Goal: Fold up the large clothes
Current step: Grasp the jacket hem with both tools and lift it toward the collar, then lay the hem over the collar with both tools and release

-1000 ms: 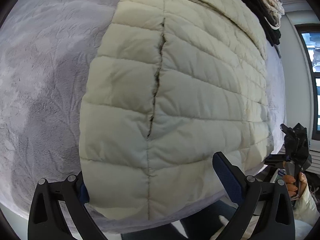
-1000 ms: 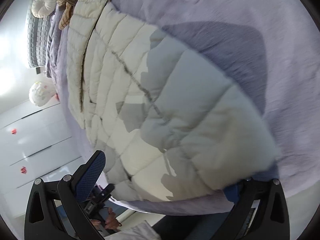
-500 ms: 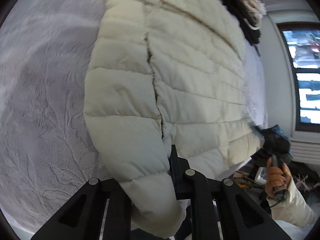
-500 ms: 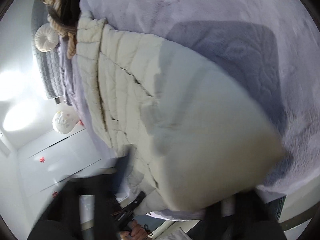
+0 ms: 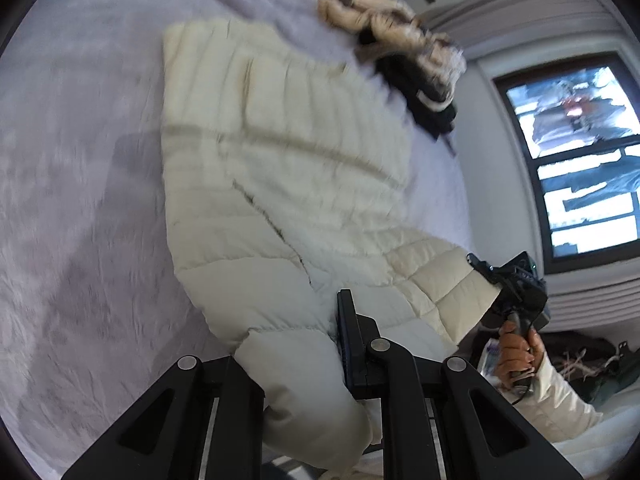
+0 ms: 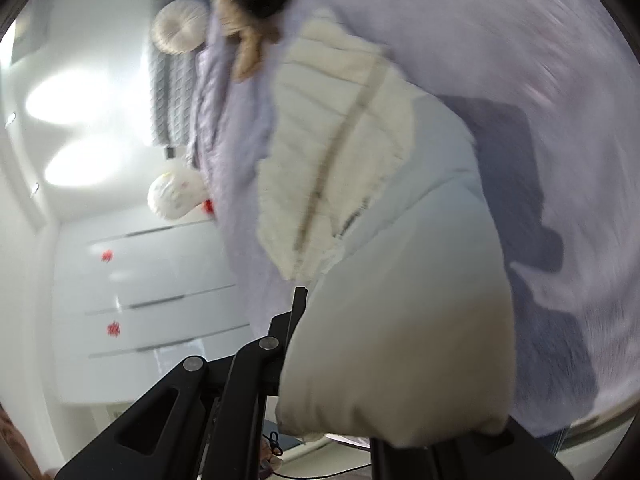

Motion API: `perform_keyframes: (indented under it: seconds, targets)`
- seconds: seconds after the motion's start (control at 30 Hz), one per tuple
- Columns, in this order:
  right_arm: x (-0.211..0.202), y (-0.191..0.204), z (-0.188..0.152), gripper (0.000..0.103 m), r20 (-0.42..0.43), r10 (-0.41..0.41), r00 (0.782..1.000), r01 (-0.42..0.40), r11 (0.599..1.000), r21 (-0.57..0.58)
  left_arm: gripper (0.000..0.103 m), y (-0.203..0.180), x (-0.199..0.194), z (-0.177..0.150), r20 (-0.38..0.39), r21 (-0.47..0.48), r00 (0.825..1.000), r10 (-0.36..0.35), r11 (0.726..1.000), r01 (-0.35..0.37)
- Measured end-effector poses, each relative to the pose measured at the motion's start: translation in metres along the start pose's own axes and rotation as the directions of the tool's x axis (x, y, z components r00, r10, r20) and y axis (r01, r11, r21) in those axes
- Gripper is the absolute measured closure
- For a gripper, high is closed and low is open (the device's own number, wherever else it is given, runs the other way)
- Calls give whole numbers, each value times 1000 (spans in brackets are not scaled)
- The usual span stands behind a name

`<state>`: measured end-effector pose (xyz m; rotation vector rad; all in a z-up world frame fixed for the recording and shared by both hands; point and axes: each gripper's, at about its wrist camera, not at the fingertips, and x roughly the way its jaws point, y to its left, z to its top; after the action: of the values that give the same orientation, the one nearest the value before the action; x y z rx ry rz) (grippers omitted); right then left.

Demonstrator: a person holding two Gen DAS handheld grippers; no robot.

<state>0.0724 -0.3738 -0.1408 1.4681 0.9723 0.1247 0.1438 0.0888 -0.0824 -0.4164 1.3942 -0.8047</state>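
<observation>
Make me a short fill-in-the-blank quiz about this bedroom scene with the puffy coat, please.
1. The cream quilted puffer jacket lies on a bed cover coloured pale ____.
2. The left gripper is ____ on the jacket's hem.
3. The right gripper pinches the jacket's other bottom ____.
4. Daylight enters through a ____ beside the bed.

Missing words: lilac; shut; corner; window

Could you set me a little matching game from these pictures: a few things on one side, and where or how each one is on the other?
Things:
1. cream quilted puffer jacket
2. lilac plush bed cover
3. left hand-held gripper
4. heap of tan and black clothes

States:
A. spread under the jacket
B. clamped on the jacket's near hem
C. piled at the far end of the bed
D. lifted at its near edge, far part lying flat

Pairs: 1-D, 2-A, 3-B, 4-C
</observation>
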Motion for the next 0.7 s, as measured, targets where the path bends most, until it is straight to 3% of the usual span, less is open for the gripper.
perform_keyframes:
  seconds: [0.23,0.47,0.7]
  targets:
    - [1,65,41,95,-22,77,997,-79,986,-145,86,-20,-32,43,130,22,992,-1,1000,-2]
    - [19,106,83,94,-49,98,994,-106,970,-217,86,-27,-32,96,232,-25,973,-10,1000,16]
    - [60,136,141,94,-79,85,993,-103,962,-253,86,-16,-16,164,258,-38,966,24,999,-15]
